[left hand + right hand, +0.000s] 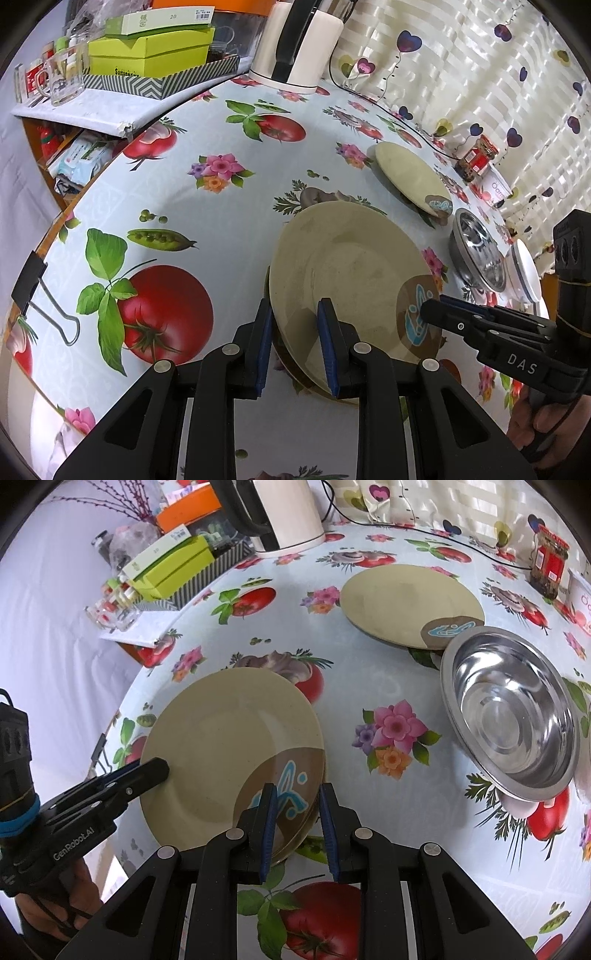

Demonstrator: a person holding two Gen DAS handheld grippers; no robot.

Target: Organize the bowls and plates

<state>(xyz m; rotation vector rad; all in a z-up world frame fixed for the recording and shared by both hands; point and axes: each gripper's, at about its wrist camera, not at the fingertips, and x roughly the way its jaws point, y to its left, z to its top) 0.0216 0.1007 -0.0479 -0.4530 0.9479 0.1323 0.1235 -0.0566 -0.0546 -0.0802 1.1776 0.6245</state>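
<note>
A beige plate with a brown patch (pixel 354 273) (pixel 225 753) lies on top of another plate near the table's front. My left gripper (pixel 295 343) has its jaws on either side of this stack's near rim, with the rim between the blue pads. My right gripper (pixel 297 825) is open around the opposite rim at the brown patch. It also shows in the left wrist view (pixel 443 306). A second beige plate (pixel 410 177) (pixel 410 602) lies farther back. A steel bowl (pixel 478 254) (pixel 509 709) sits beside it, and a white bowl (pixel 526 269) beyond.
A white kettle (pixel 295 44) (pixel 284 513) stands at the back with its cord along the curtain. Green boxes in a striped tray (pixel 155 59) (pixel 173 568) sit on a side shelf. A jar (pixel 476 158) (pixel 550 565) stands at the far right. A binder clip (pixel 33 288) grips the tablecloth edge.
</note>
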